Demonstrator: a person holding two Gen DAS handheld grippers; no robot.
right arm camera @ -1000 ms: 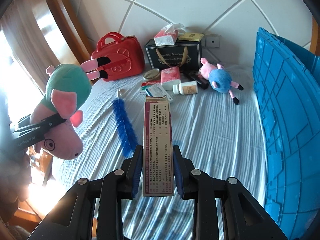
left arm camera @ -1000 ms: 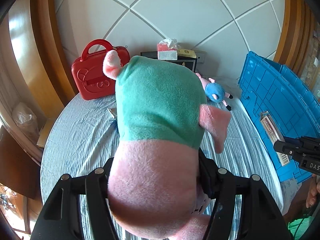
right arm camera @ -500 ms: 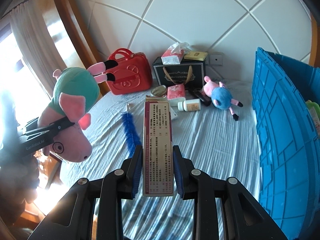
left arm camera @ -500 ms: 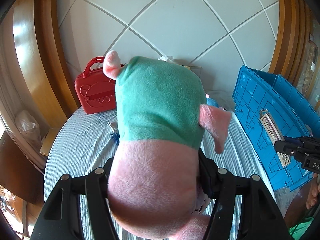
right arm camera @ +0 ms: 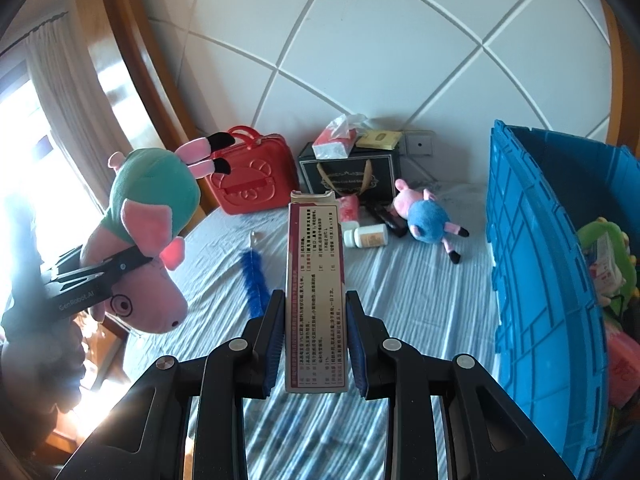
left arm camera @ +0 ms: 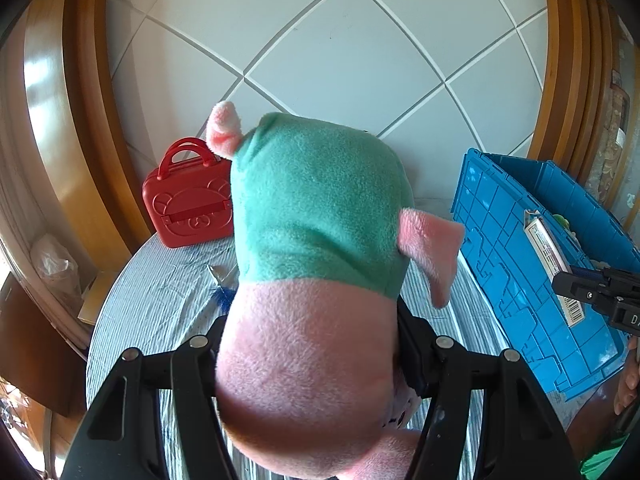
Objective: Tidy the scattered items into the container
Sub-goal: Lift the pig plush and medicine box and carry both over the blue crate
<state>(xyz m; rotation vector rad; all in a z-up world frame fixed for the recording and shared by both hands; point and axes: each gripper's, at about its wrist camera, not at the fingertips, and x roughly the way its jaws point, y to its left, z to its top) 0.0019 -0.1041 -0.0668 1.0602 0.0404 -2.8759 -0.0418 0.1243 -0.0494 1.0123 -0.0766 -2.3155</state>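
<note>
Above the striped bed (right arm camera: 400,300), the left gripper (left arm camera: 308,344) is clamping the plush pig (left arm camera: 320,208); the right gripper (right arm camera: 314,332) is squeezing a narrow box (right arm camera: 316,280).

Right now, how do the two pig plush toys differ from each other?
The green-dressed pig plush is held off the bed in the left gripper, its jaws closed on its head; the blue-dressed pig plush lies loose on the striped bedsheet. The green one hangs head down with its legs up; the blue one lies on its side. The green one looks clearly larger. Both are pink pigs with black feet.
</note>
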